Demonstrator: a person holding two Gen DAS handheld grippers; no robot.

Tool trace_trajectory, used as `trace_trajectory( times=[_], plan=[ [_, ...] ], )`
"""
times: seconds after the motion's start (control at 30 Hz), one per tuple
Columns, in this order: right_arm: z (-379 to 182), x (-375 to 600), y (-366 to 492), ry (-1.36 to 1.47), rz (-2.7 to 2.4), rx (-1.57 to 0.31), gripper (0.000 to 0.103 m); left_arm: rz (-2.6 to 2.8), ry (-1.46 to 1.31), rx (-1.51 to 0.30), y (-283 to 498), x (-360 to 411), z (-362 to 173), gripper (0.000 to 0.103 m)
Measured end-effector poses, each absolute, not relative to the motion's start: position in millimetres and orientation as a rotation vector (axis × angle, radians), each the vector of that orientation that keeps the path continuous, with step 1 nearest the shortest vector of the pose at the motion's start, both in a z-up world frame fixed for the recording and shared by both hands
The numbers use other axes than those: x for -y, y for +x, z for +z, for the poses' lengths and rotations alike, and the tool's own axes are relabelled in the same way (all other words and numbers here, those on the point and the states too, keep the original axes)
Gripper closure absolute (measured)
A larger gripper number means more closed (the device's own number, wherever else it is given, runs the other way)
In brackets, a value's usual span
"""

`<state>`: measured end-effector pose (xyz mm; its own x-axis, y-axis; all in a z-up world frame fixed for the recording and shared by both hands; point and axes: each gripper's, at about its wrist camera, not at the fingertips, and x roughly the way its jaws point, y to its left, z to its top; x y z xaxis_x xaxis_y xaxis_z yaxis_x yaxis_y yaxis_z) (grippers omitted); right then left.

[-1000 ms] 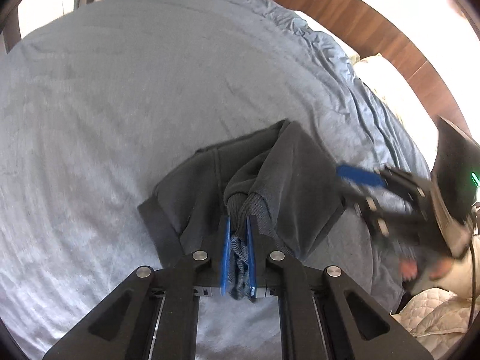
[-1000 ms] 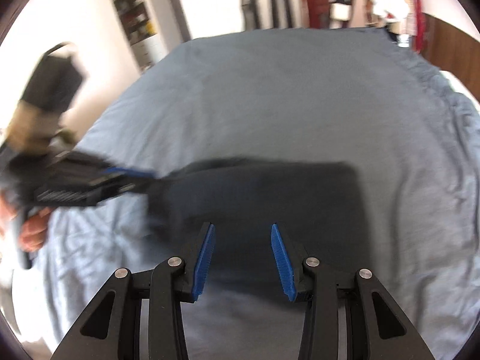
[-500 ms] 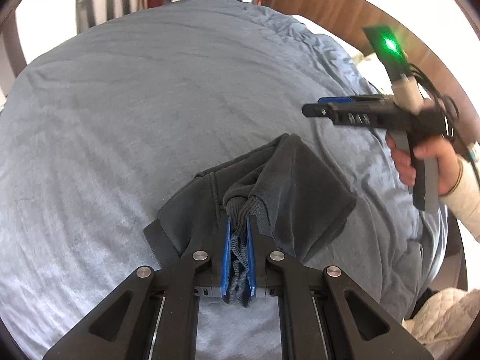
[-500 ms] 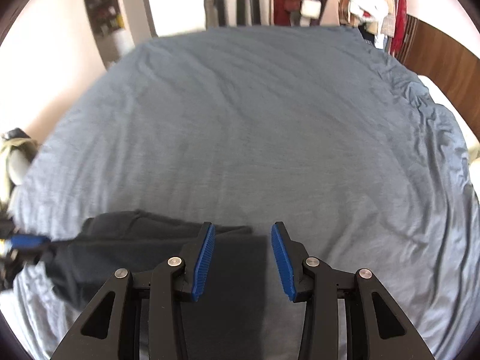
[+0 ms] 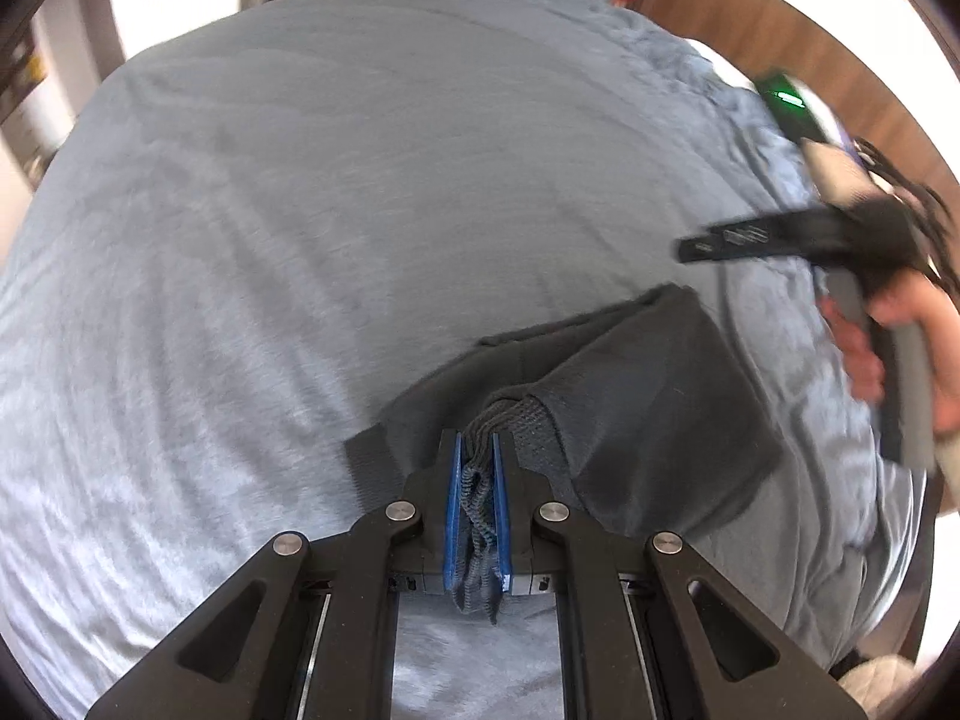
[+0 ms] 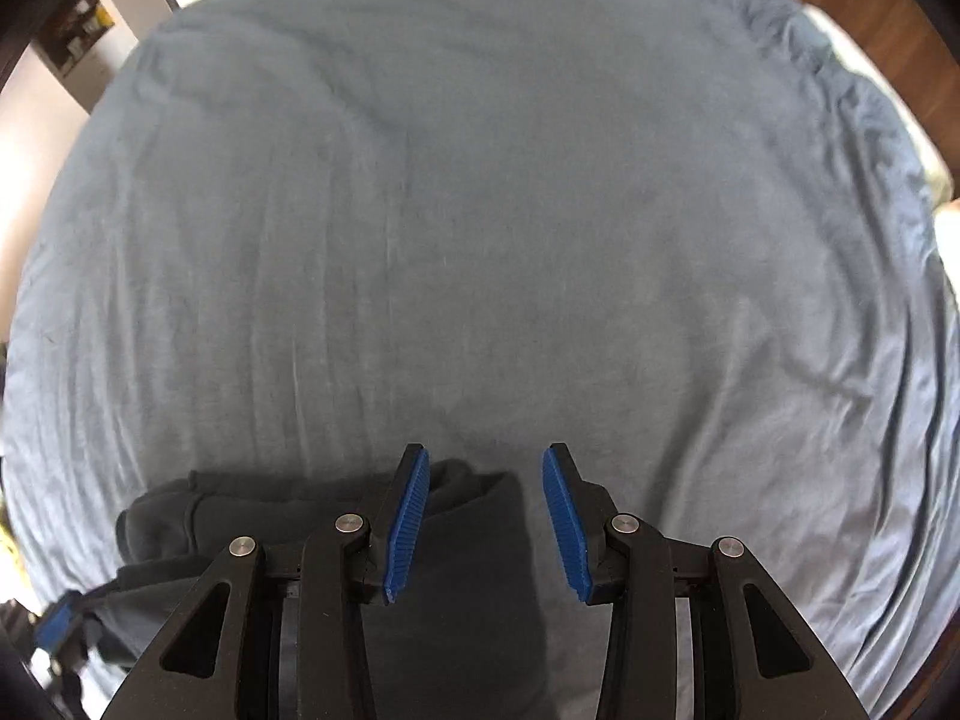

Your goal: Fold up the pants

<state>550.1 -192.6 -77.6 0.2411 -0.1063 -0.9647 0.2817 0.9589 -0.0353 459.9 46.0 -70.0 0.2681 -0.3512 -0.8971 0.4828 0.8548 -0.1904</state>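
Pants (image 5: 630, 396) lying folded and dark grey on blue-grey bedcover (image 5: 336, 228), one ribbed edge being pinched.

Spreading wide from nine o'clock across the left wrist view, bedcover creasing in soft ripples; sitting at six o'clock, left gripper (image 5: 477, 504) clamping blue pads (image 5: 451, 510) tight on a bunched knit edge of the pants, the rest of the cloth fanning out toward four o'clock and resting on the bed. Hovering at three o'clock, right gripper (image 5: 690, 249) being held by a hand (image 5: 864, 348), blurred, above and apart from the pants. Showing in the right wrist view, pants at seven o'clock under the gripper, right gripper spreading both blue pads (image 6: 408, 528) wide with nothing between them; wooden headboard (image 6: 900, 18) edging in at one o'clock.
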Motion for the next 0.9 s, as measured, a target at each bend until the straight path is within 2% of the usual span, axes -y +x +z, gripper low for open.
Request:
trace_trajectory(
  times=[0.17, 0.37, 0.43, 0.6, 0.63, 0.7, 0.73, 0.8, 0.9],
  plan=[
    [-59, 191, 522, 0.209, -0.295, -1.226, 0.062, -0.496, 0.121, -1.189, 477, -58, -91, 0.092],
    [-62, 185, 481, 0.207, -0.290, -1.174, 0.062, -0.499, 0.122, -1.230, 483, -57, -112, 0.089],
    [-65, 178, 464, 0.205, -0.270, -1.164, 0.062, -0.468, 0.137, -1.234, 481, -55, -114, 0.079],
    [-62, 158, 441, 0.142, -0.243, -1.128, 0.062, -0.358, 0.135, -1.172, 469, -71, -97, 0.064],
    [-58, 153, 433, 0.129, -0.236, -1.108, 0.062, -0.335, 0.132, -1.147, 462, -76, -91, 0.056],
    [-50, 146, 423, 0.112, -0.230, -1.072, 0.061, -0.311, 0.133, -1.111, 448, -84, -80, 0.047],
    [-48, 144, 419, 0.110, -0.220, -1.055, 0.059, -0.314, 0.121, -1.102, 440, -88, -77, 0.047],
    [-43, 141, 414, 0.109, -0.215, -1.017, 0.042, -0.334, 0.097, -1.123, 431, -95, -77, 0.046],
    [-41, 145, 412, 0.119, -0.243, -0.978, 0.032, -0.371, 0.045, -1.136, 425, -101, -82, 0.039]
  ],
)
